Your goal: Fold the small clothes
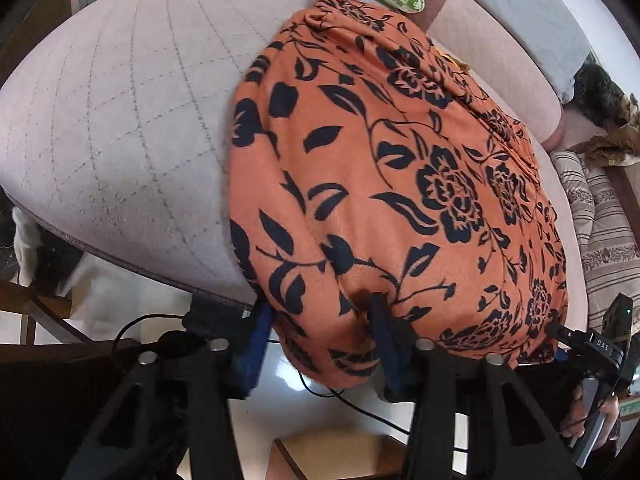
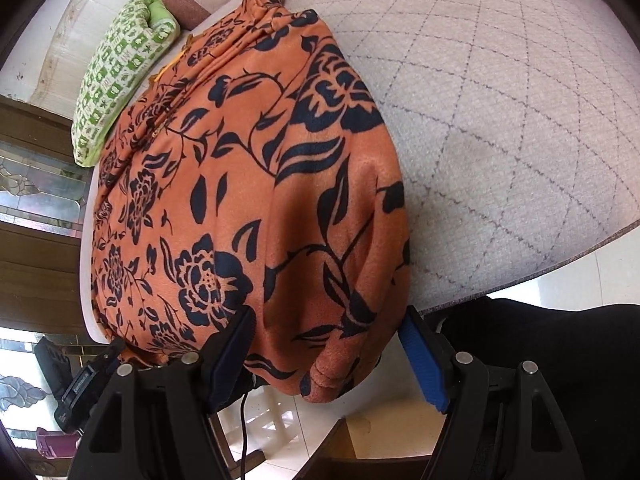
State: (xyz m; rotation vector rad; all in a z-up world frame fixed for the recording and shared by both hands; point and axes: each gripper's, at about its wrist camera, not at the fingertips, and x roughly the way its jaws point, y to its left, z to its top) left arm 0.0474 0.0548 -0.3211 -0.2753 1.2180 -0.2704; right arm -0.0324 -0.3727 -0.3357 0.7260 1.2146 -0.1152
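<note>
An orange knit garment printed with black flowers and leaves point(image 1: 384, 184) lies spread over a pale lilac quilted mattress stitched in a grey diamond grid point(image 1: 120, 128), its near hem hanging over the mattress's dark-piped front edge. In the left wrist view the cloth fills the centre and right of the frame, running from a bunched end at the upper middle down to the lower middle, where the left gripper point(image 1: 320, 328) meets it. That gripper's two blue-padded fingers point(image 1: 256, 344) stand one on either side of the overhanging hem, the right one pushed into a dimple in the fabric; the jaws are partly closed with cloth between them, but I cannot tell whether both pads press on it. In the right wrist view the same garment point(image 2: 248, 184) covers the centre and left of the frame, and the right gripper point(image 2: 328, 344) sits at the lower middle with its jaws wide apart, a rolled fold of hem hanging between the blue pads point(image 2: 424, 368) and the right-hand pad clear of the cloth, so nothing is clamped. A green and white patterned pillow point(image 2: 120, 72) lies just beyond the garment's far end, at the upper left of this view. Below the mattress edge a light tiled floor point(image 2: 560, 280) shows at the lower right.
</note>
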